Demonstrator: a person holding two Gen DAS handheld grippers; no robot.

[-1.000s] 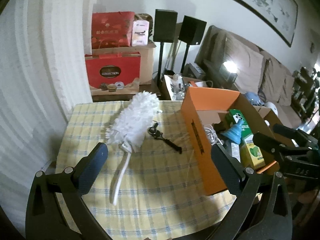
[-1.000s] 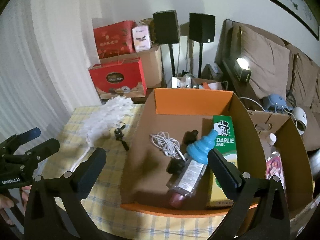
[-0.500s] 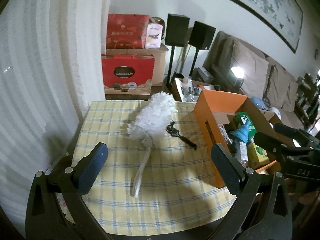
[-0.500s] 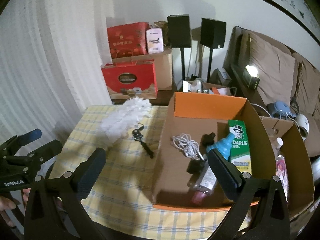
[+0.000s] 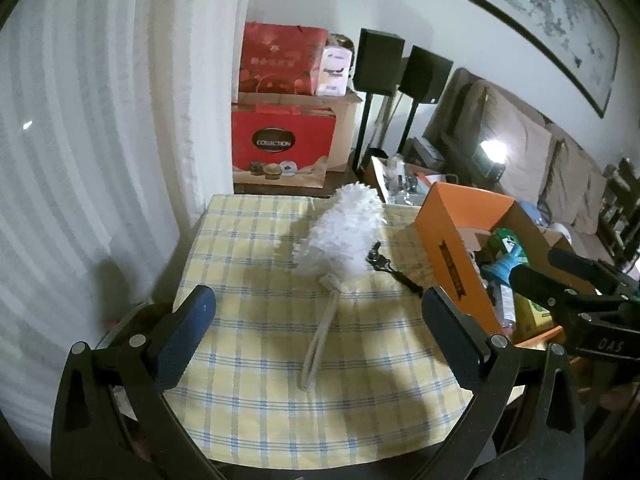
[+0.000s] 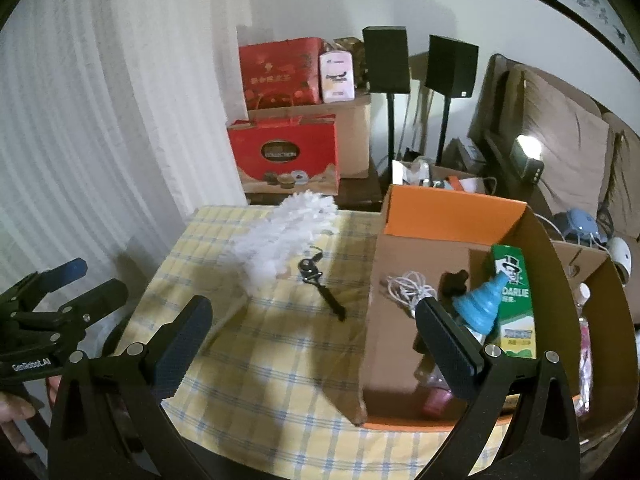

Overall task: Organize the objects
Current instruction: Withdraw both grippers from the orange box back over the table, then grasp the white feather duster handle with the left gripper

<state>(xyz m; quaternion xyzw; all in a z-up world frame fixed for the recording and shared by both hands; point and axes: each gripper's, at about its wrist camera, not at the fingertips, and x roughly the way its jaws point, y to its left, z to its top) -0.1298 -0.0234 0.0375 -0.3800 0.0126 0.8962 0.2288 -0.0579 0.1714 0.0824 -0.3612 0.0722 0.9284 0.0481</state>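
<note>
Both grippers hang wide apart and empty over the table's near edge: the left gripper (image 5: 318, 316) faces the white duster (image 5: 344, 240), the right gripper (image 6: 314, 330) the orange box (image 6: 452, 210) on the right. A black keychain (image 6: 320, 284) lies between duster and box. Only the right wrist view shows the box's contents: coiled cable (image 6: 408, 286), blue funnel (image 6: 486, 302), green toothpaste carton (image 6: 514, 300).

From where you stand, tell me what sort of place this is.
Most likely a home living room: a cushioned sofa, two speakers on stands and a framed painting beyond the checked-cloth table.
</note>
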